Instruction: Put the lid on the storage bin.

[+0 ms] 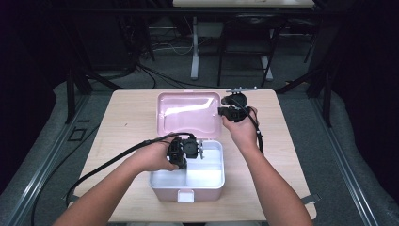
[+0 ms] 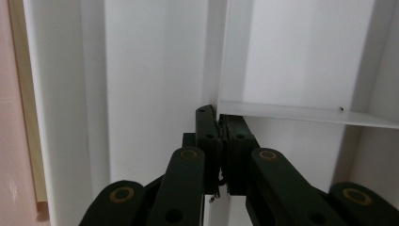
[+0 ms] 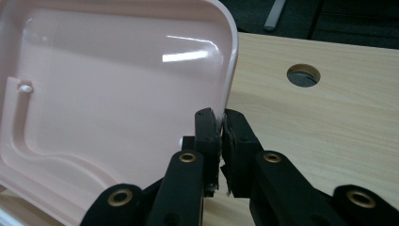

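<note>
**Lid pinched at its edge as box is steadied from inside**

A pale wooden surface fills the centre of the high view, carrying a pink-and-white storage box at lower centre, its pink lid swung open behind it. The left tool, jaws closed, clamps the white inner divider to hold the box still. The right tool, at the lid's right rim in the upper middle of the high view, has its jaws shut on that thin edge. Closing well likely means keeping the pinch square, swinging slowly, and freeing the divider before the lid lands.
</note>
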Available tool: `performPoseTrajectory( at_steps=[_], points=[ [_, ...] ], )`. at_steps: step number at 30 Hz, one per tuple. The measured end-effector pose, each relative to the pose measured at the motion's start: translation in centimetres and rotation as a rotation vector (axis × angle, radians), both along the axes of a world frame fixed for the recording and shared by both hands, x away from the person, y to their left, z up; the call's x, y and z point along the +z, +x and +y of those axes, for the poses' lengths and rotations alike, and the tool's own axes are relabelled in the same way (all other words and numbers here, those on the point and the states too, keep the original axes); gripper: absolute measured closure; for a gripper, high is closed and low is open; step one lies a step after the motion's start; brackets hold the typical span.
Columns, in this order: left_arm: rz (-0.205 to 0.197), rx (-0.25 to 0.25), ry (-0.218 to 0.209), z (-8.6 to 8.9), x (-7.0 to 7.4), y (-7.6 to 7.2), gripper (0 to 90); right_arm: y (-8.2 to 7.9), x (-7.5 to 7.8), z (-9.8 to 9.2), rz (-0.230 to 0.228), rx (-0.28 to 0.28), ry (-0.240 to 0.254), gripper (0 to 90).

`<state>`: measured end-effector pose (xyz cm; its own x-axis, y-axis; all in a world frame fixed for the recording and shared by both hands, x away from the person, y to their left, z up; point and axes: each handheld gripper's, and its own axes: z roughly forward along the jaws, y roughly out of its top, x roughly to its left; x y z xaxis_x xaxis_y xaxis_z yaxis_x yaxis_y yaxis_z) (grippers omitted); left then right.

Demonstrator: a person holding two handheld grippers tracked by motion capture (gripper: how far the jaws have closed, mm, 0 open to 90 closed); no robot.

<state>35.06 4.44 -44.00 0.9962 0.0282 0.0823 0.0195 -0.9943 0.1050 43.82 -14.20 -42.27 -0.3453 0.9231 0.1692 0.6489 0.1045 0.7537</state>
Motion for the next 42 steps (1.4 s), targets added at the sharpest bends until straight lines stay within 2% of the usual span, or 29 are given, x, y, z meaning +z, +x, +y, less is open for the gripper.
performPoseTrajectory(
  at_steps=[2, 3, 5, 7, 8, 9, 11, 13, 15, 16, 19, 21, 28, 30, 32, 36, 42],
  points=[
    [-0.001, 0.000, -0.001, 0.0, 0.0, 0.0, 86.9, -0.2, 0.1, -0.1, -0.003, 0.000, 0.002, 85.5],
    [-0.001, 0.001, -0.002, 0.0, 0.0, 0.0, 86.9, -0.6, 0.2, -0.1, -0.034, 0.001, 0.015, 85.7],
    [0.000, 0.000, -0.001, 0.0, 0.0, 0.0, 86.9, -0.9, 0.4, -0.2, -0.034, 0.018, 0.016, 85.9],
    [0.000, 0.000, -0.001, 0.0, 0.0, 0.0, 86.9, -1.1, 0.5, -0.2, -0.048, 0.006, 0.013, 86.1],
    [-0.002, 0.000, 0.000, 0.0, 0.0, 0.0, 86.9, -1.5, 0.6, -0.4, -0.063, 0.011, 0.031, 86.4],
    [-0.003, 0.000, 0.000, 0.0, 0.0, 0.0, 86.9, -1.6, 0.7, -0.5, -0.058, 0.027, 0.042, 86.5],
    [-0.006, 0.000, 0.000, 0.0, 0.0, -0.1, 86.8, -1.9, 0.8, -0.5, -0.077, 0.015, 0.044, 86.6],
    [-0.006, 0.001, 0.001, 0.0, 0.0, -0.1, 86.8, -2.2, 1.0, -0.6, -0.079, 0.032, 0.044, 86.8],
    [-0.007, 0.001, -0.001, 0.0, 0.0, -0.1, 86.8, -2.3, 1.0, -0.5, -0.090, 0.020, 0.036, 86.8],
    [-0.007, 0.001, -0.001, 0.0, 0.0, -0.1, 86.8, -2.5, 1.1, -0.6, -0.086, 0.042, 0.043, 86.8],
    [-0.008, 0.002, -0.003, 0.0, 0.0, -0.1, 86.8, -3.0, 1.3, -0.5, -0.120, 0.028, 0.033, 87.0],
    [-0.012, 0.001, -0.002, 0.0, 0.0, -0.1, 86.7, -3.4, 1.6, -0.6, -0.117, 0.045, 0.035, 87.2],
    [-0.014, 0.000, -0.003, 0.0, 0.0, -0.2, 86.6, -4.6, 1.9, -0.6, -0.157, 0.047, 0.024, 87.4],
    [-0.016, 0.001, -0.006, 0.0, -0.1, -0.2, 86.6, -5.0, 2.1, -0.7, -0.160, 0.064, 0.020, 87.4],
    [-0.022, 0.000, 0.001, 0.0, 0.0, -0.3, 86.4, -5.3, 2.1, -0.6, -0.175, 0.053, 0.013, 87.4],
    [-0.031, 0.011, -0.001, 0.1, 0.0, -0.3, 85.1, -5.2, 2.1, -0.7, -0.172, 0.056, 0.016, 87.4],
    [-0.041, 0.038, -0.002, 0.8, 0.2, -0.1, 77.2, -5.1, 2.1, -0.7, -0.167, 0.056, 0.017, 87.3]
  ],
)
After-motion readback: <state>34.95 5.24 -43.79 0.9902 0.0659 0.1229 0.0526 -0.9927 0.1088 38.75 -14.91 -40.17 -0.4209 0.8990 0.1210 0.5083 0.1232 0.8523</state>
